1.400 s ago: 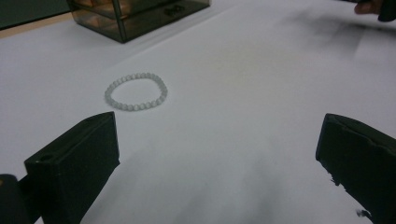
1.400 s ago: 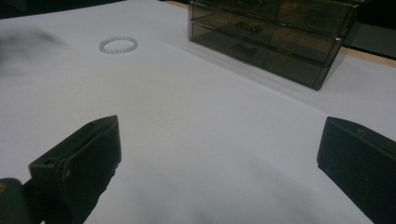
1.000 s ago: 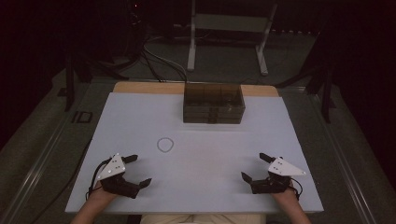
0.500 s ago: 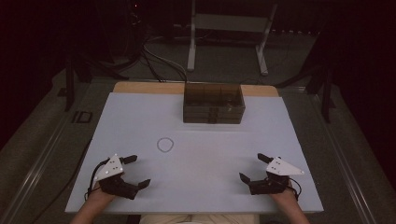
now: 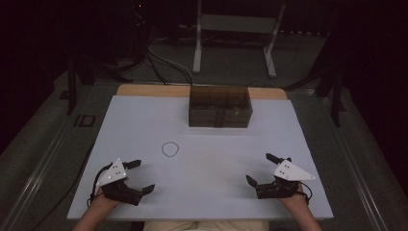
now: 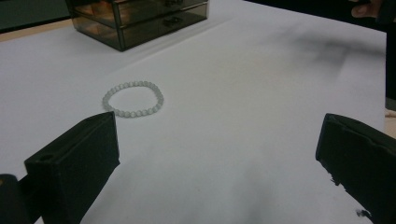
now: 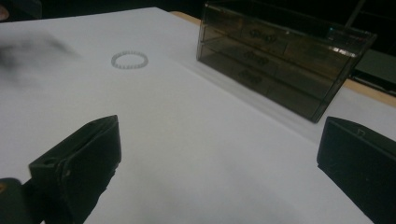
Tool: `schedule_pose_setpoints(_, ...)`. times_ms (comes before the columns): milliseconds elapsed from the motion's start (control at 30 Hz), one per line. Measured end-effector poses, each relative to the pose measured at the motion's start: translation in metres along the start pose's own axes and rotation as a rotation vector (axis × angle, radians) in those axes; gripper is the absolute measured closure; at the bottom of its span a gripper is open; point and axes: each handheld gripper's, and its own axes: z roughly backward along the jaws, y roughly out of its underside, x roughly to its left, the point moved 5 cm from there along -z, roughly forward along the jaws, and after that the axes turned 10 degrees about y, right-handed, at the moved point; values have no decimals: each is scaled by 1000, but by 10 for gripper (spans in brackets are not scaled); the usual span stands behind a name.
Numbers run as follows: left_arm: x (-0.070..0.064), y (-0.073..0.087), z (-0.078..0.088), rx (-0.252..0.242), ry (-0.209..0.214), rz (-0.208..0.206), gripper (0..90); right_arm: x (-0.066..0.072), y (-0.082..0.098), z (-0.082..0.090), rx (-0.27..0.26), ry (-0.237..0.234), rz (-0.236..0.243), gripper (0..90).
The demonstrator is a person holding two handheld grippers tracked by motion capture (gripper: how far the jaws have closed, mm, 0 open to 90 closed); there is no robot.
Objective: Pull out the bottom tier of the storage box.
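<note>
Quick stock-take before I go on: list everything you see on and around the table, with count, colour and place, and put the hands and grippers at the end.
bead bracelet: 1, pale whitish, flat on the table, left of centre, nearest the left gripper.
drawer box: 1, smoky transparent, far middle of the table, drawers shut.
table: 1, white top with a wooden strip at the far edge.
stand: 1, pale grey, on the floor behind the table.
cables: several, dark, on the floor beyond the table.
left gripper: 1, black, near left edge, jaws open, empty.
right gripper: 1, black, near right edge, jaws open, empty.
</note>
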Motion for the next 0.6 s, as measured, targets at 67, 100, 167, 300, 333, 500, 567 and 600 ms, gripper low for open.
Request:
schedule_pose_setpoints(67, 0, 0, 0, -1, 2, 2, 9, -1, -2, 0, -3, 1, 0, 0)
schedule_pose_setpoints(100, -1, -1, 0, -4, 5, 4, 9, -2, -4, -1, -11, 4, 5, 0)
schedule_pose_setpoints(167, -2, -1, -1, -5, 10, 1, 9, -3, -8, -2, -16, 4, 5, 0)
schedule_pose_setpoints(300, -2, 0, -2, 4, 12, -2, 9, -4, -13, -6, -13, -7, 21, 0)
schedule_pose_setpoints(333, -2, 0, -2, 4, 12, 0, 8, -4, -14, -6, -11, -5, 27, 0)
schedule_pose_setpoints(500, -1, 0, -1, -4, 10, 6, 9, -6, -23, -9, -28, -5, 46, 0)
schedule_pose_setpoints(567, -1, 0, -1, 0, 11, 6, 9, -6, -25, -11, -23, -8, 60, 0)
schedule_pose_setpoints(600, -1, 0, -1, 1, 11, 6, 9, -6, -26, -11, -19, -10, 69, 0)
